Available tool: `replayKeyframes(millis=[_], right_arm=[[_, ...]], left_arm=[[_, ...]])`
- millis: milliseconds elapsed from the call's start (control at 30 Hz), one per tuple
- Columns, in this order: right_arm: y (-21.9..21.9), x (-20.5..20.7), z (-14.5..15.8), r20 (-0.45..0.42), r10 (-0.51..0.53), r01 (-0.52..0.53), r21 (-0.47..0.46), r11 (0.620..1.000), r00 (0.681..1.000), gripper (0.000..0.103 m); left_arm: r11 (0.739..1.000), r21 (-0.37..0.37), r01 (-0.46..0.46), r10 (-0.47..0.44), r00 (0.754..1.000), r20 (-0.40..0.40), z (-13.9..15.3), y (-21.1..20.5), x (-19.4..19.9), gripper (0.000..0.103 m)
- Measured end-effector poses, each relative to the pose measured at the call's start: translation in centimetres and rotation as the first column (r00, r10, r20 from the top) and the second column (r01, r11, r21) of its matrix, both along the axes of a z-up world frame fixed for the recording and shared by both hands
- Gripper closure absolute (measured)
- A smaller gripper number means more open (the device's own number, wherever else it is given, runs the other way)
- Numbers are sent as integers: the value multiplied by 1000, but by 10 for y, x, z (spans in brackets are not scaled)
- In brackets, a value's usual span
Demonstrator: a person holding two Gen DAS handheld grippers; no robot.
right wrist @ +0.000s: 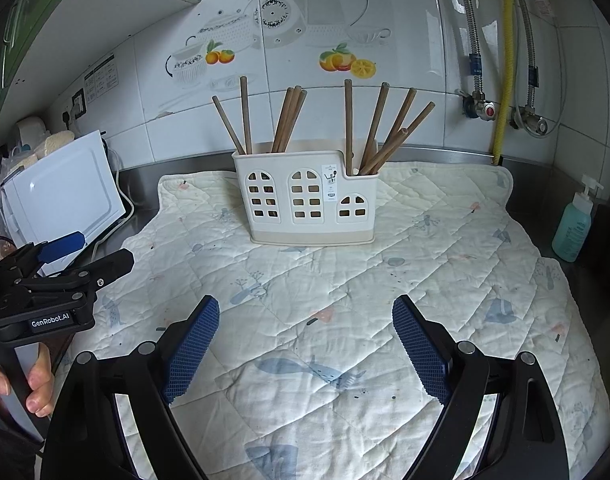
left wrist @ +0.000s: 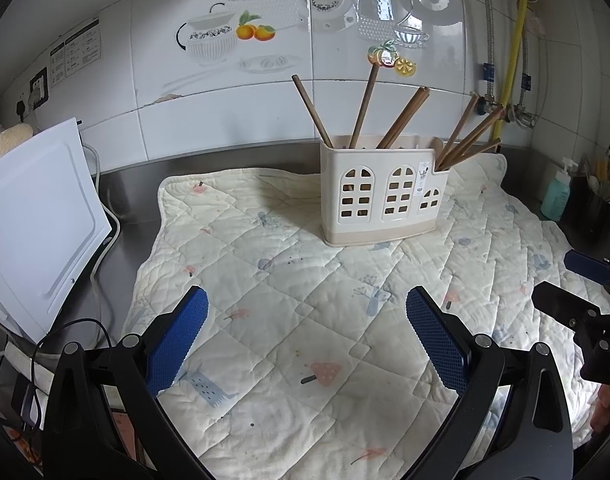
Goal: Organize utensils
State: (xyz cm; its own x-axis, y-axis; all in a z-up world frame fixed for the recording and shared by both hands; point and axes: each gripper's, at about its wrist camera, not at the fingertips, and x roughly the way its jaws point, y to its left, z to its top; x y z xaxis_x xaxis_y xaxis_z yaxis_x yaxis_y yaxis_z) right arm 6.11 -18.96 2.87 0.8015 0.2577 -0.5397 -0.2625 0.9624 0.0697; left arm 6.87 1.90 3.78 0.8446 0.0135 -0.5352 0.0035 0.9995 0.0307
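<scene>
From the left wrist, the left gripper (left wrist: 307,316) gapes wide and empty over the quilted mat (left wrist: 265,280); the holder (left wrist: 381,204) with chopsticks (left wrist: 401,118) stands at the mat's far end.

From the right wrist, the right gripper (right wrist: 305,326) spreads wide, empty too, facing that holder (right wrist: 305,200).

Both fisheye views are evenly and brightly lit, apparently by daylight. The glossy white wall tiles (left wrist: 265,92) carry pale glare across the top of the frame. Shadows on the cream quilted mat (right wrist: 345,280) are soft. Focus is sharp at centre; edges bow strongly and corners fall into black vignette.
</scene>
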Motion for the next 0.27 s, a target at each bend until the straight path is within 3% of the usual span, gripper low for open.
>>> replayKeyframes(millis=[267], right_arm=[[1,1,0,1,2,-2,-2,1000,1000,18]], left_arm=[[1000,2,-1,1,1000,-3,0,0,0,5]])
